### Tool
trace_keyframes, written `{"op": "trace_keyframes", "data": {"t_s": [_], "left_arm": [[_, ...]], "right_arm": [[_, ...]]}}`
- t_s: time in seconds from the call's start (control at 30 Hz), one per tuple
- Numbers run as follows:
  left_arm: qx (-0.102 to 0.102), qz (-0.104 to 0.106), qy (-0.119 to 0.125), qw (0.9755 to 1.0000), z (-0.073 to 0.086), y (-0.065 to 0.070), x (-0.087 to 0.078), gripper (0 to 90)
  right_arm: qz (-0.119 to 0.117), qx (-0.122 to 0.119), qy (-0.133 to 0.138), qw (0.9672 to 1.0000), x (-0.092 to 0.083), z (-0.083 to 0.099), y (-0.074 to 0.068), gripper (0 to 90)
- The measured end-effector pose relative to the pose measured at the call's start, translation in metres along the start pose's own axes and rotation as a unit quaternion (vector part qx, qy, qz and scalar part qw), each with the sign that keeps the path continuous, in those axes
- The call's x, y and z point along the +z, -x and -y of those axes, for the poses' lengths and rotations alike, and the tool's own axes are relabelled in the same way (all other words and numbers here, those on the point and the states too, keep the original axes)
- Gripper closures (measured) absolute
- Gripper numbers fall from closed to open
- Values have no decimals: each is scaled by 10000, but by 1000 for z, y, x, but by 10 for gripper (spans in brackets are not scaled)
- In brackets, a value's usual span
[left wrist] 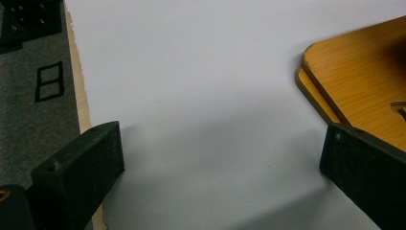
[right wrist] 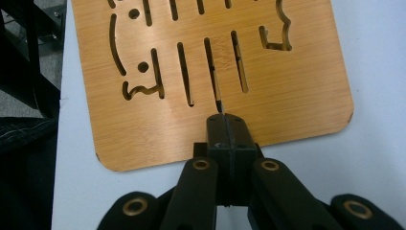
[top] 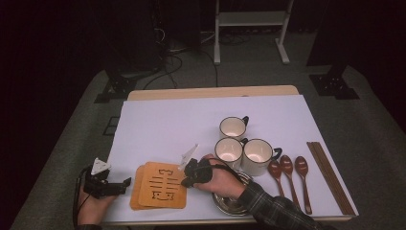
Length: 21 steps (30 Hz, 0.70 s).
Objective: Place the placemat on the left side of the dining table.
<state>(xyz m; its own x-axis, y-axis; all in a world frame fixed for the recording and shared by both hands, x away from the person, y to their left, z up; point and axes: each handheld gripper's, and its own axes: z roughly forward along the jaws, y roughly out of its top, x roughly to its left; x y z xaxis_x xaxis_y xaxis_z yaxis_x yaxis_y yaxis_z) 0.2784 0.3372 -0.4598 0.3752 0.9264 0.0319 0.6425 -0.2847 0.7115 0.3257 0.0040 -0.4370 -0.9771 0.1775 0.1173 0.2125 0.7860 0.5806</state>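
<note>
Bamboo trivet (right wrist: 210, 72): square, rounded corners, orange-brown grain, cut-through slots, dots and curled lines. Lies flat atop second like board (left wrist: 313, 93), slightly offset, near front edge of white-covered surface (top: 167, 124), left of metal bowl (top: 230, 203).

Right claw (right wrist: 224, 125): jaws pressed together, nothing between, tips over trivet's near edge.

Left claw (left wrist: 220, 158): jaws wide apart, empty, over bare white cover just left of boards.

Beyond: three mugs (top: 257, 155), three wooden spoons (top: 287, 167), chopsticks (top: 330, 177).
</note>
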Motion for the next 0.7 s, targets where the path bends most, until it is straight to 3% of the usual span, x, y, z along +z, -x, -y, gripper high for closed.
{"op": "trace_keyframes", "data": {"t_s": [0.13, 0.3, 0.7], "left_arm": [[-212, 93, 55, 9997, -1, -2, -1, 3], [-183, 99, 74, 9998, -4, 0, -4, 3], [-351, 127, -23, 9993, -8, 2, -10, 3]], "right_arm": [[0, 5, 5, 10000, 0, 0, 0, 898], [15, 9, 0, 10000, 0, 0, 0, 898], [13, 9, 3, 10000, 0, 0, 0, 897]]}}
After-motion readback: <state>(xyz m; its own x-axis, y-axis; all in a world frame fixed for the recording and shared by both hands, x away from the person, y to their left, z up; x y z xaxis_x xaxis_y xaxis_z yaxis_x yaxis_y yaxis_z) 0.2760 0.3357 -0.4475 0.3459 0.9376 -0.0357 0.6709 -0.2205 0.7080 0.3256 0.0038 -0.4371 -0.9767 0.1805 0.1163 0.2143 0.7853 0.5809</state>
